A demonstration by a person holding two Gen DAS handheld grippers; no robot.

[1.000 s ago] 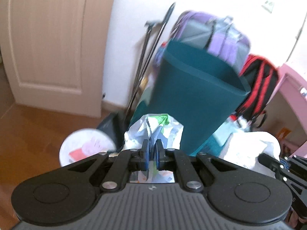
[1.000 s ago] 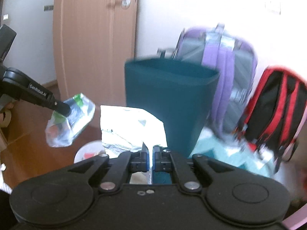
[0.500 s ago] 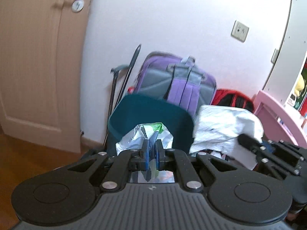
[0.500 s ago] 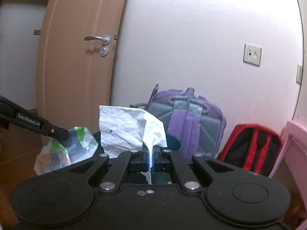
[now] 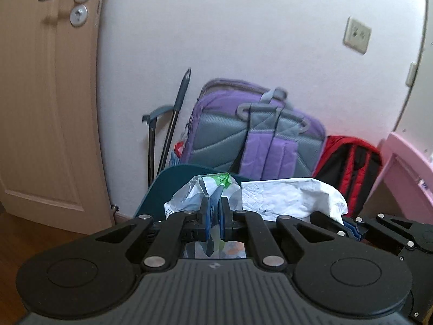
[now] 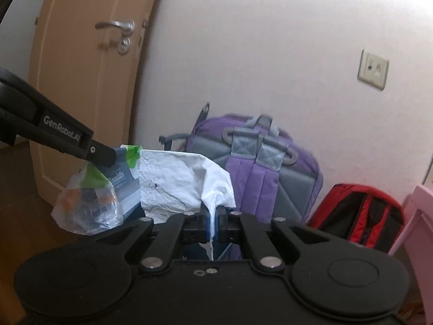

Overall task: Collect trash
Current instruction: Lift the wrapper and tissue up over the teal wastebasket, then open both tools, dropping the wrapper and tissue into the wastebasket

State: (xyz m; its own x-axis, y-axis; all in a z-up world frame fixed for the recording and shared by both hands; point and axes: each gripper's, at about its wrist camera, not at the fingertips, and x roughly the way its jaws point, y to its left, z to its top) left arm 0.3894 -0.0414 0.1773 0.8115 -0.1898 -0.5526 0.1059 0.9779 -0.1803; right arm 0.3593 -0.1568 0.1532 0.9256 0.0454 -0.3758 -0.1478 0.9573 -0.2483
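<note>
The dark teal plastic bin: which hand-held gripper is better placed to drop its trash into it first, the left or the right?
Probably the left. The left hand-held gripper holds its clear plastic wrapper right in front of the dark teal plastic bin; the right hand-held gripper, with the white paper tissue, sits further to the side.

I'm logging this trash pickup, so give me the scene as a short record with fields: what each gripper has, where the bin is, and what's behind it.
left gripper: shut on a clear plastic wrapper with green and grey print
right gripper: shut on a crumpled white paper towel
bin: dark teal bin, just beyond both grippers, mostly hidden by the held trash
behind the bin: purple backpack and red and black backpack against the white wall
left of the bags: dark poles leaning on the wall, then a wooden door
</note>
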